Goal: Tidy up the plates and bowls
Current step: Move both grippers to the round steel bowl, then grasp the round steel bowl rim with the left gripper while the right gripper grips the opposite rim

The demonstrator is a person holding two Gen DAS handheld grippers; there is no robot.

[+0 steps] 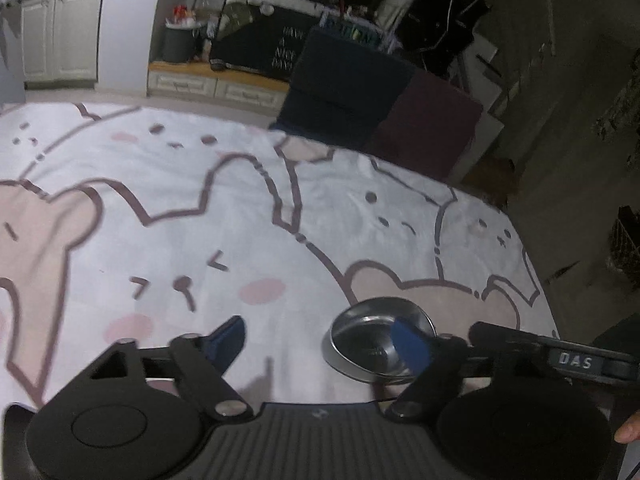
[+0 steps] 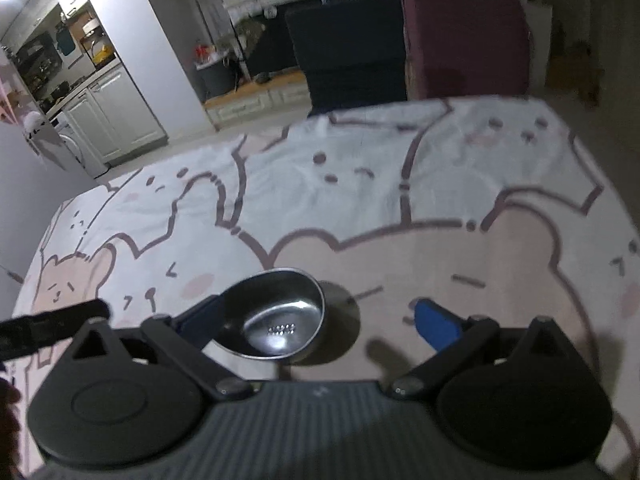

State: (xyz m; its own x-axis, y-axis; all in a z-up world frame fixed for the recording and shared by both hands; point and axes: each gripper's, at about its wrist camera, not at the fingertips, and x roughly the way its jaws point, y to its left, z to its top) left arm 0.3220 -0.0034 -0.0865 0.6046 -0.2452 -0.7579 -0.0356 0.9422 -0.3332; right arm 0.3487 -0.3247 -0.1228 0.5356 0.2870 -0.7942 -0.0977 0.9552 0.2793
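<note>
Steel, polished and round, makes up the one bowl [image 2: 276, 316] in view: a shallow dish with a thin rolled rim and a mirror-bright inside that catches a patch of light. It rests on a soft, fuzzy blanket [image 2: 460, 208] printed with pale pink bears outlined in brown.

Seen from the right wrist, the right tongs [image 2: 316, 316] stand wide apart, their matte black arms ending in blue pads. The bowl sits between them, close against the left-hand finger [image 2: 200, 314] and well apart from the right-hand one [image 2: 436, 322]; whether that finger touches the rim is unclear.

Seen from the left wrist, the left tongs [image 1: 320, 340] are also spread wide. The same bowl [image 1: 360, 344] lies at their right-hand finger [image 1: 412, 344], whose blue pad overlaps the bowl's near wall. Their left-hand finger [image 1: 228, 338] hangs over bare blanket [image 1: 200, 208].

Beyond the blanket's far edge stand two boxy cushioned blocks side by side, one dark navy [image 2: 352, 52], one maroon [image 2: 464, 40].
</note>
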